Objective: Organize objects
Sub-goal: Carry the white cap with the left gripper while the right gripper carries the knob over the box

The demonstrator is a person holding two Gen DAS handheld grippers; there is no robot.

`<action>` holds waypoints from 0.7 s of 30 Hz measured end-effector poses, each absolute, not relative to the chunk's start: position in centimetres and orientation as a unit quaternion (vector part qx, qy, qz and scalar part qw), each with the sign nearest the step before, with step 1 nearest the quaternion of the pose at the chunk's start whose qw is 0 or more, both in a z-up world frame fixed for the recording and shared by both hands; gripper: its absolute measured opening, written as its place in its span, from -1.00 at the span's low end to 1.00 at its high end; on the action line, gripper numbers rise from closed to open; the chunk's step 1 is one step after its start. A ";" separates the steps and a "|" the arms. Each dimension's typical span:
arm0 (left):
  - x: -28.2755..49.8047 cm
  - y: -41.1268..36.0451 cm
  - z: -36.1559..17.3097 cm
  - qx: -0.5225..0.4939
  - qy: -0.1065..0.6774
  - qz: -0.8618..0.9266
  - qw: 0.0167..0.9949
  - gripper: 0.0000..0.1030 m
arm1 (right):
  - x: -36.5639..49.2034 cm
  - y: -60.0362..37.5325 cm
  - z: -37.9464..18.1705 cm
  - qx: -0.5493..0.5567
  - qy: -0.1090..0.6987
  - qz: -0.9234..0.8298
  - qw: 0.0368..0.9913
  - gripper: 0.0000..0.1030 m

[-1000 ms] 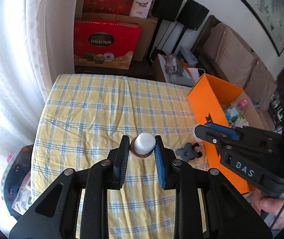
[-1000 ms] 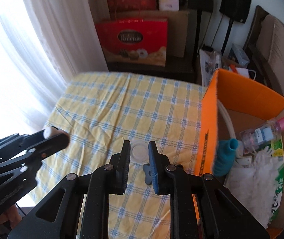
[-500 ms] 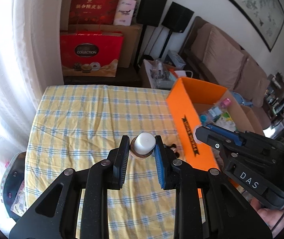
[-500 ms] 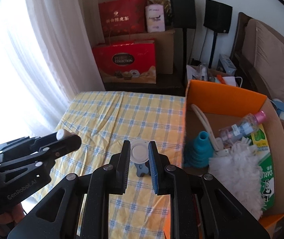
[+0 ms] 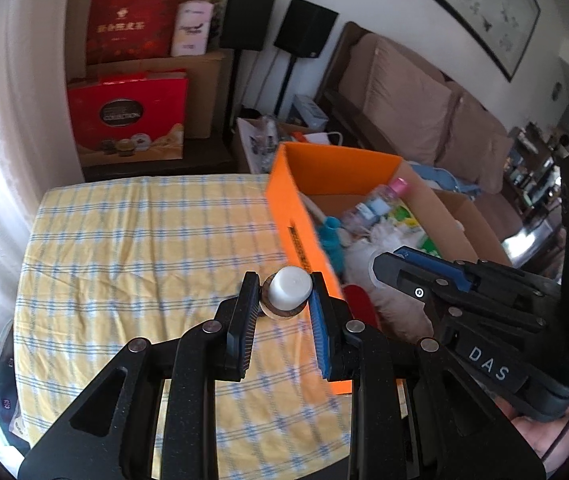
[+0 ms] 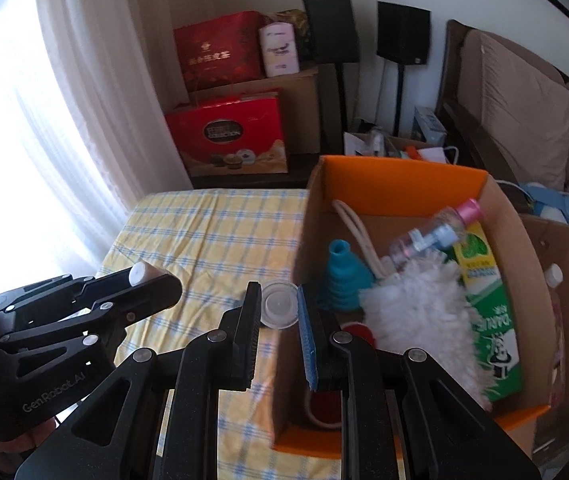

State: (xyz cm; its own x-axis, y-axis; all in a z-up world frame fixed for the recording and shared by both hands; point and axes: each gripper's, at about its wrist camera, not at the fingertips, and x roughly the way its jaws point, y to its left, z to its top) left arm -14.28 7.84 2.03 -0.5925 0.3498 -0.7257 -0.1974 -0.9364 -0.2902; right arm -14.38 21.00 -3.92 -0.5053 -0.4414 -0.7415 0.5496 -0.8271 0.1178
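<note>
My left gripper (image 5: 282,294) is shut on a small brown jar with a white cap (image 5: 289,289), held above the yellow checked tablecloth (image 5: 144,240) near the left wall of the orange box (image 5: 288,216). My right gripper (image 6: 278,304) is shut on a clear round plastic lid (image 6: 280,308), held over the box's left wall (image 6: 304,240). The left gripper with the white cap shows at the left of the right wrist view (image 6: 140,280). The right gripper shows at the right of the left wrist view (image 5: 404,268).
The orange box holds a teal funnel (image 6: 342,276), a white fluffy duster (image 6: 416,312), a green carton (image 6: 488,300), a clear pink-capped bottle (image 6: 436,232) and something red (image 6: 358,330). Red gift bags (image 6: 228,136), speakers and a brown sofa (image 5: 424,108) stand beyond the table.
Both grippers have moved right toward the orange box, each still holding its object. The black knob on the cloth is out of sight now.
</note>
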 end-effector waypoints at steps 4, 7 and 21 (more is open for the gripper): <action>-13.9 10.0 1.9 -0.427 -0.086 0.883 0.175 -0.56 | -14.5 23.4 -4.0 0.414 0.058 -0.865 0.278 -0.66; -13.6 12.0 1.5 -0.435 -0.081 0.876 0.192 -0.55 | -14.7 25.1 -4.3 0.425 0.052 -0.860 0.277 -0.66; -13.5 18.9 -0.7 -0.462 -0.065 0.848 0.250 -0.55 | -16.0 31.2 -6.9 0.470 0.022 -0.848 0.244 -0.66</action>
State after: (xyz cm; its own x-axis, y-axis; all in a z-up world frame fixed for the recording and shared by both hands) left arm -13.50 18.87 -0.68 -0.4481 0.4844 -0.7514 -0.3647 -0.8664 -0.3411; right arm -16.01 31.18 -6.92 -0.4387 -0.3928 -0.8082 0.4341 -0.8801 0.1921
